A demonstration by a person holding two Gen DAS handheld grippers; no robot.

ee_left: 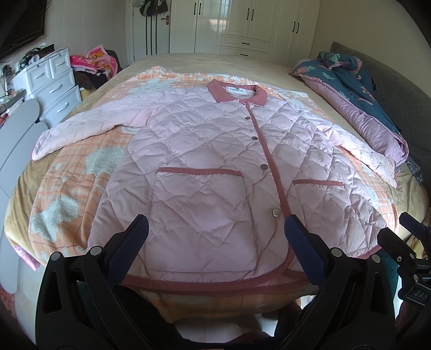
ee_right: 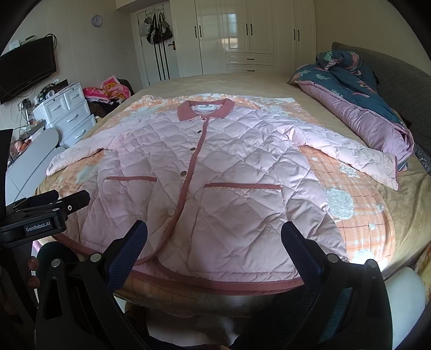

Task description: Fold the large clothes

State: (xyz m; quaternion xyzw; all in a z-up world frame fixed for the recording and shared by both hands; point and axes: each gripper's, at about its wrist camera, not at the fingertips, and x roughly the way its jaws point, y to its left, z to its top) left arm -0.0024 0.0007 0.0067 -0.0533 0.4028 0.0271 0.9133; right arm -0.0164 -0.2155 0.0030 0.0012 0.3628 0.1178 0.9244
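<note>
Both tongs, left and right, gape wide and empty above a quilted pink jacket spread seemingly flat on the bed before white wardrobes.

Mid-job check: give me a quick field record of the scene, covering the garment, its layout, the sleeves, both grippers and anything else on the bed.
garment: pink quilted jacket, darker pink collar and trim
layout: flat, front up, buttoned, collar at the far end, hem at the near bed edge
sleeves: both spread outward, unfolded
surface: orange patterned blanket over a tan bed cover
left gripper: open, over the hem, holding nothing
right gripper: open, over the hem, holding nothing
other: bunched teal and pink quilt at the right side of the bed
fold progress: none visible
</note>
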